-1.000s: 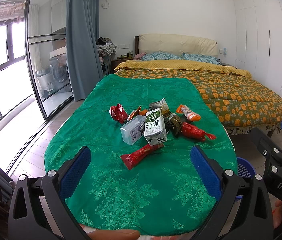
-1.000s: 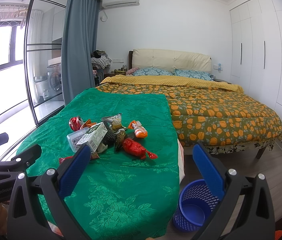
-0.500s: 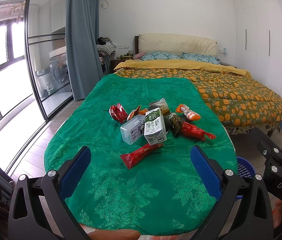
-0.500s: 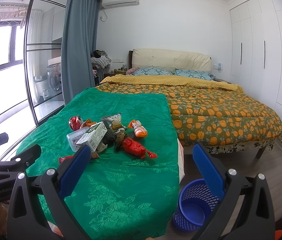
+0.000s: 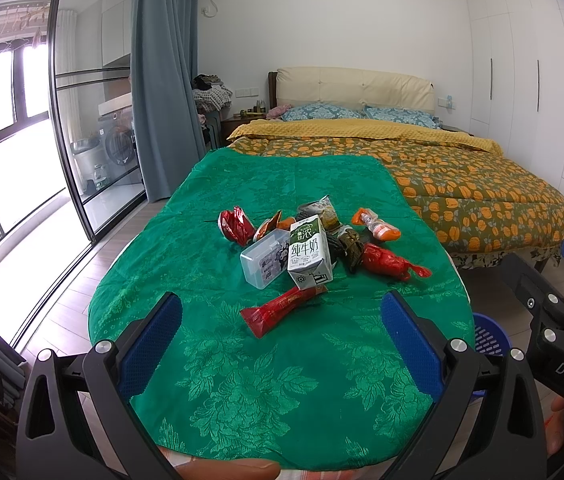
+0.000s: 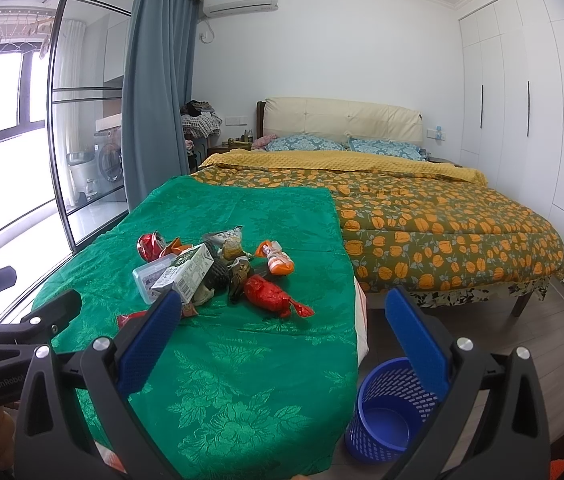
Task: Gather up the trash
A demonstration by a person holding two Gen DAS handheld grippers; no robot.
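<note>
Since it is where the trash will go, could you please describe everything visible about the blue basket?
The blue basket is a round, perforated bin, plastic by its look, standing upright on the wood-look floor beside the right edge of the green-clothed table. It looks empty, its solid bottom showing. Neither gripper touches it. In the left wrist view only its rim shows past the table edge.

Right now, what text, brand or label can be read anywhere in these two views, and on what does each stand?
"纯牛奶": front of the milk carton.
"DAS": right tongs body, seen in the left wrist view.
"GenRobot": left tongs body, seen in the right wrist view, cut off.
Carton top print, clear plastic box sticker, red wrapper: too small to read.
</note>
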